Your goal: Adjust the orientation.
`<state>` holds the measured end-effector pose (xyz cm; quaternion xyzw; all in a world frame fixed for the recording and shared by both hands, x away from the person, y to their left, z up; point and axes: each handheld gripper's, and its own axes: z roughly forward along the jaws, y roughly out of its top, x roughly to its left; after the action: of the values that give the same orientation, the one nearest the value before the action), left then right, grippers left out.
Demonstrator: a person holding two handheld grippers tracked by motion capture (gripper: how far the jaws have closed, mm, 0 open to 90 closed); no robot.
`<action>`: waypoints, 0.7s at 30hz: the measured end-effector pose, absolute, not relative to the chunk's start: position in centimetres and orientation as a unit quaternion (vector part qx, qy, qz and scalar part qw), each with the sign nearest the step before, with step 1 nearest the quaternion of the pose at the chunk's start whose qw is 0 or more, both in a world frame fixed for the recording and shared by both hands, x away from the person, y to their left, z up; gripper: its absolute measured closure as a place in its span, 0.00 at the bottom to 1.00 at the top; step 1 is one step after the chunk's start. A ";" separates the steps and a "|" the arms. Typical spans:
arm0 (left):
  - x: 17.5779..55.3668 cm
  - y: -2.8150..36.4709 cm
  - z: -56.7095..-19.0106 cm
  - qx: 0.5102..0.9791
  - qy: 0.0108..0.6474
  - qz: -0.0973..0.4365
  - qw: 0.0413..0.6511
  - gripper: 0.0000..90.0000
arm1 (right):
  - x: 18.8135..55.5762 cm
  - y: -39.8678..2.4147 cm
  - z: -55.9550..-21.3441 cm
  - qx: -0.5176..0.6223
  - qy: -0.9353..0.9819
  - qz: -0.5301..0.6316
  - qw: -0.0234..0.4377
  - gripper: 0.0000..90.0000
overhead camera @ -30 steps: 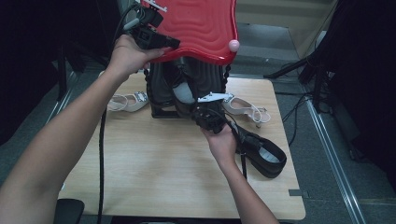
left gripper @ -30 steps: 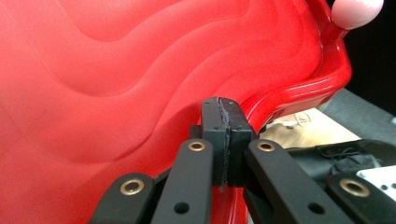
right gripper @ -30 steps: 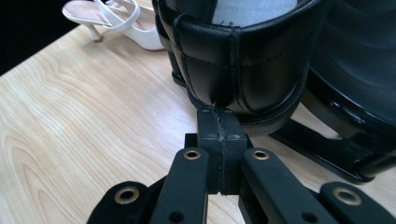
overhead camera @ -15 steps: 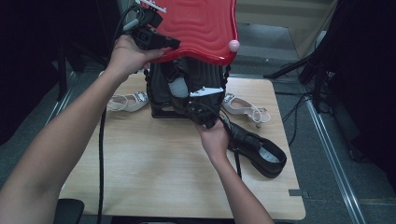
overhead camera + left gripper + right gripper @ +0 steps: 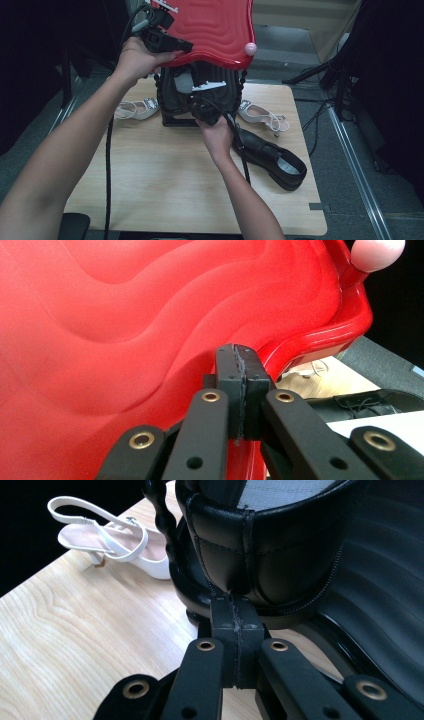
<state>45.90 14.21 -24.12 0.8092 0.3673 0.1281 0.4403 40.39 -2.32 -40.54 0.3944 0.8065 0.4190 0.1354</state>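
A red ribbed lid (image 5: 210,25) with a pink knob (image 5: 250,48) is tipped up over a black case (image 5: 170,117) at the table's far side. My left gripper (image 5: 182,46) is shut, its tips (image 5: 239,352) against the red lid (image 5: 125,340) near its lower edge. A black shoe (image 5: 270,545) stands heel-out in the case. My right gripper (image 5: 200,100) is shut, its tips (image 5: 236,607) touching the seam of that heel. Whether the tips pinch the heel I cannot tell.
A second black shoe (image 5: 272,157) lies on the wooden table (image 5: 150,175) to the right of my right hand. One white sandal (image 5: 132,109) lies left of the case, another (image 5: 260,116) right of it. Cables trail from both grippers.
My right gripper has moved left and farther in under the lid, up to the shoe in the case. The left hand and the lid have stayed put.
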 end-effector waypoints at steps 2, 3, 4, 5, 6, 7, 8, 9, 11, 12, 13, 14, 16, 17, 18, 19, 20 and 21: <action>45.9 14.3 -24.1 0.809 0.367 0.127 0.441 1.00 | 40.7 -1.9 -40.4 0.396 0.807 0.417 0.135 1.00; 45.9 14.3 -24.2 0.809 0.366 0.127 0.442 1.00 | 40.8 -1.6 -40.4 0.397 0.807 0.417 0.135 1.00; 45.9 14.3 -24.2 0.809 0.366 0.126 0.443 1.00 | 41.1 -1.4 -40.3 0.398 0.806 0.417 0.134 1.00; 45.9 14.3 -24.2 0.808 0.368 0.125 0.443 1.00 | 41.2 -1.2 -40.3 0.399 0.806 0.416 0.134 1.00; 45.9 14.3 -24.2 0.808 0.368 0.125 0.442 1.00 | 41.4 -1.0 -40.4 0.401 0.804 0.418 0.134 1.00; 45.9 14.2 -24.1 0.808 0.369 0.126 0.441 1.00 | 41.6 -0.9 -40.4 0.403 0.803 0.419 0.133 1.00; 45.9 14.2 -24.1 0.808 0.370 0.127 0.440 1.00 | 41.8 -0.7 -40.5 0.405 0.802 0.418 0.132 1.00; 45.9 14.2 -24.1 0.809 0.369 0.128 0.439 1.00 | 42.0 -0.5 -40.6 0.407 0.802 0.417 0.131 1.00; 45.9 14.2 -24.1 0.809 0.369 0.127 0.440 1.00 | 42.4 -0.2 -40.8 0.410 0.803 0.414 0.126 1.00; 45.9 14.3 -24.1 0.809 0.368 0.127 0.440 1.00 | 42.5 0.0 -40.9 0.411 0.803 0.414 0.124 1.00; 45.9 14.3 -24.2 0.808 0.368 0.127 0.442 1.00 | 42.6 0.1 -41.0 0.411 0.803 0.414 0.122 1.00; 45.9 14.3 -24.2 0.808 0.366 0.128 0.445 1.00 | 42.6 0.3 -41.1 0.409 0.802 0.417 0.119 1.00; 45.9 14.4 -24.3 0.807 0.365 0.125 0.447 1.00 | 42.7 0.8 -41.3 0.406 0.801 0.425 0.112 1.00; 45.9 14.5 -24.3 0.807 0.365 0.124 0.448 1.00 | 42.7 1.0 -41.4 0.402 0.804 0.424 0.114 1.00; 45.9 14.5 -24.3 0.806 0.366 0.123 0.448 1.00 | 42.6 1.3 -41.5 0.398 0.806 0.422 0.115 1.00; 45.9 14.4 -24.2 0.807 0.366 0.126 0.446 1.00 | 42.5 1.4 -41.5 0.394 0.807 0.423 0.119 1.00; 45.9 14.4 -24.2 0.807 0.368 0.126 0.445 1.00 | 42.5 1.4 -41.5 0.394 0.808 0.421 0.121 1.00; 45.9 14.3 -24.2 0.806 0.370 0.126 0.444 1.00 | 42.5 1.3 -41.5 0.394 0.808 0.421 0.120 1.00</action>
<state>45.88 14.34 -24.20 0.8062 0.3701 0.1257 0.4442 42.47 1.33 -41.50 0.3940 0.8079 0.4214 0.1202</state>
